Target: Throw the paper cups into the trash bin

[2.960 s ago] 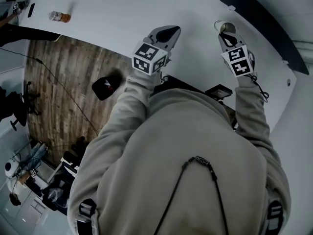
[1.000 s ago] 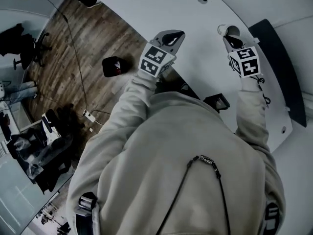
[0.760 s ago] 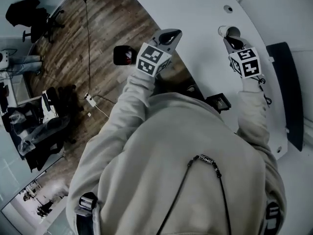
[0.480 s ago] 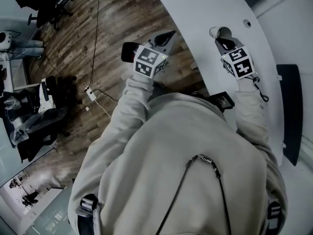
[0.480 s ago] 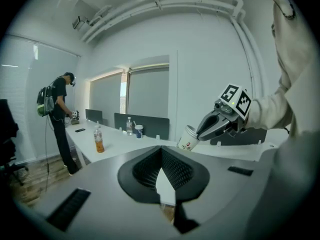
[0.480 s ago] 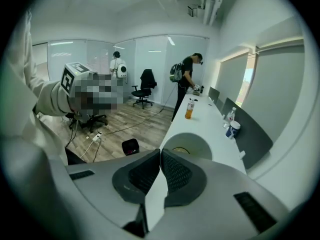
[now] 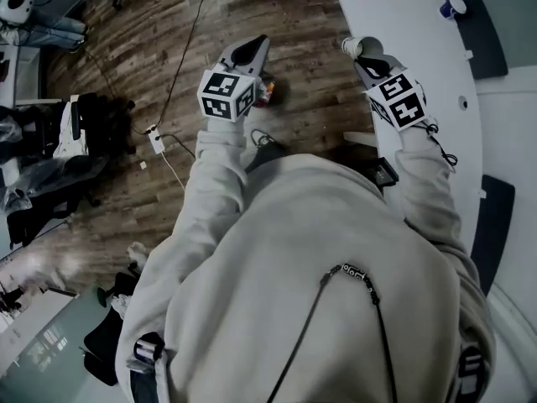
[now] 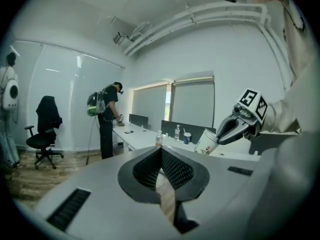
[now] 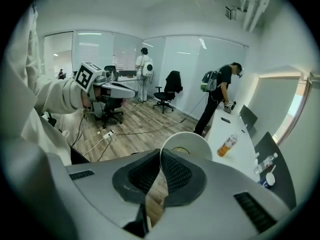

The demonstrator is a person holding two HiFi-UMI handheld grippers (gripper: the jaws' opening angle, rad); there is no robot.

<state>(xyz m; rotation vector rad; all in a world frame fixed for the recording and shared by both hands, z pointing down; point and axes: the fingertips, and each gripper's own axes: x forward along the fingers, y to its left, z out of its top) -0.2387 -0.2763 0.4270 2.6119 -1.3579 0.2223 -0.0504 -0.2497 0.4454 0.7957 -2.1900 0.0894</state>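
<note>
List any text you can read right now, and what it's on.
No text is legible.
The paper cup carries small print, too blurred to read.
The bottle is too small to read any label.
The marker cube shows only black-and-white squares, no words.

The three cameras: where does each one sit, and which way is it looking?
Head view: on the person's head, looking steeply down at wood floor and white desk; shows hoodie, left gripper, right gripper.
Left gripper view: on the left gripper, looking across the office; shows its shut jaws.
Right gripper view: on the right gripper, tilted toward the floor; shows jaws pinching a paper cup.
Shared: all three show the paper cup.
</note>
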